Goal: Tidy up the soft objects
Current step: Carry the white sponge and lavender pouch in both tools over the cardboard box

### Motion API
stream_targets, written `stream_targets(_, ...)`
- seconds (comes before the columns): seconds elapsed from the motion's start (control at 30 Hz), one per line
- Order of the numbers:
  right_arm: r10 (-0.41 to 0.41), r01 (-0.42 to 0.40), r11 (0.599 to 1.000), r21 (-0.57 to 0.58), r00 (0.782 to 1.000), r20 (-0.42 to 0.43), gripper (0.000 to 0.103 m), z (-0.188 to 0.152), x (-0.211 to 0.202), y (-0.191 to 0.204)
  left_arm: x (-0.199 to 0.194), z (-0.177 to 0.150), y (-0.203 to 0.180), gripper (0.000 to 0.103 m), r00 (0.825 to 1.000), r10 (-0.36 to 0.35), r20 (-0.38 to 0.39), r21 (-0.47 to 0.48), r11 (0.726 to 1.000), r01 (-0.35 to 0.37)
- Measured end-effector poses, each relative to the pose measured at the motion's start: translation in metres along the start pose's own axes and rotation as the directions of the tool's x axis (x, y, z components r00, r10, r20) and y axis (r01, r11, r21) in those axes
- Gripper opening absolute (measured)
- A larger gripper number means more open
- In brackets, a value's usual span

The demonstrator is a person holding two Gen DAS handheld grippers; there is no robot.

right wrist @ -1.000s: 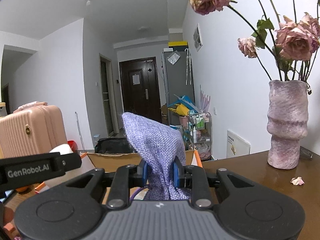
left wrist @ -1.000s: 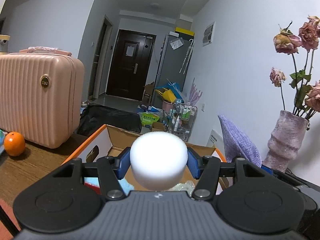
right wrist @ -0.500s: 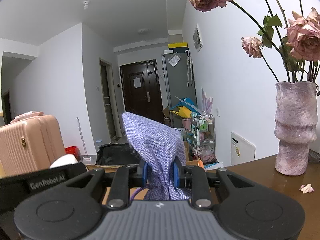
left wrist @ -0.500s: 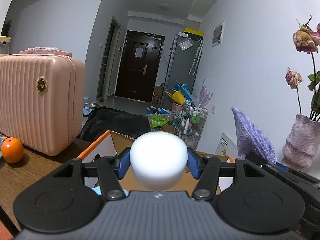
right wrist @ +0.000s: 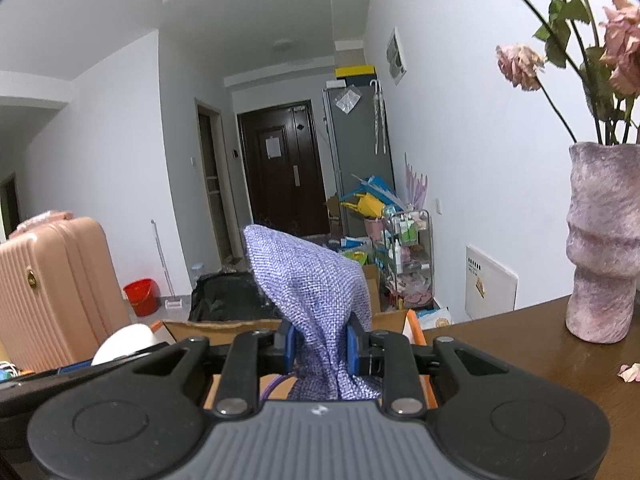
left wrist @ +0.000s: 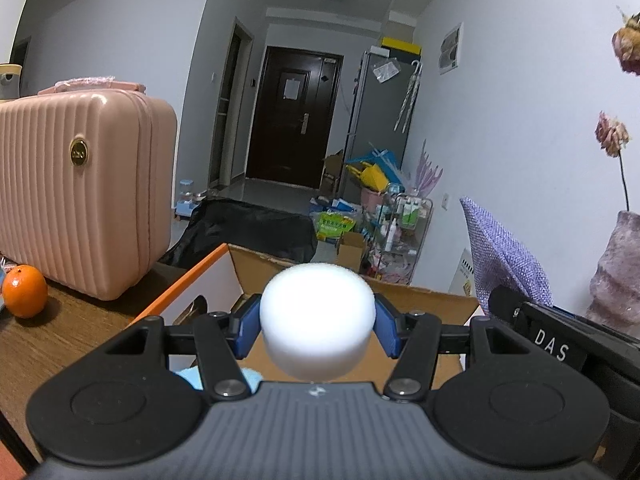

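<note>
- Gripping a white foam ball (left wrist: 318, 316), the left tool (left wrist: 318, 330) has advanced over the cardboard box (left wrist: 256, 264).
- Right tool (right wrist: 319, 346), clamped on a purple cloth pouch (right wrist: 308, 280), has shifted toward the box; vase (right wrist: 602, 240) appears larger.

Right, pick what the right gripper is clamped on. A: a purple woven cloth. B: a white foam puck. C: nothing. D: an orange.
A: in the right wrist view the right gripper has its blue pads pressed into the purple woven cloth, which bunches up above them; the white foam puck sits in the left gripper.
</note>
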State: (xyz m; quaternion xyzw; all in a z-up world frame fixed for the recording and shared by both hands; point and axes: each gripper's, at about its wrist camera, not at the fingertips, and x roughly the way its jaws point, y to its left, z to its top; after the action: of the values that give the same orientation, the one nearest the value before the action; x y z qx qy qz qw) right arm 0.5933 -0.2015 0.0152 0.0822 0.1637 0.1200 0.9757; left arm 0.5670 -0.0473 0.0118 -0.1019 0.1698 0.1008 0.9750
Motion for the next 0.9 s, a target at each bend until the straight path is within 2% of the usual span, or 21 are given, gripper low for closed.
stream_targets(0.37, -0.022, 0.02, 0.999, -0.026, 0.996, -0.089, 0.024, -0.016, 0.021, -0.003, 0.013, -0.012, -0.001, 0.059, 0.998, 0.054, -0.018, 0.049, 0.997, -0.054)
stream_targets(0.9, -0.053, 0.036, 0.995, -0.09, 0.978, -0.204, 0.024, -0.039, 0.041, 0.007, 0.028, -0.027, -0.003, 0.059, 0.996, 0.079, -0.047, 0.104, 0.992, -0.074)
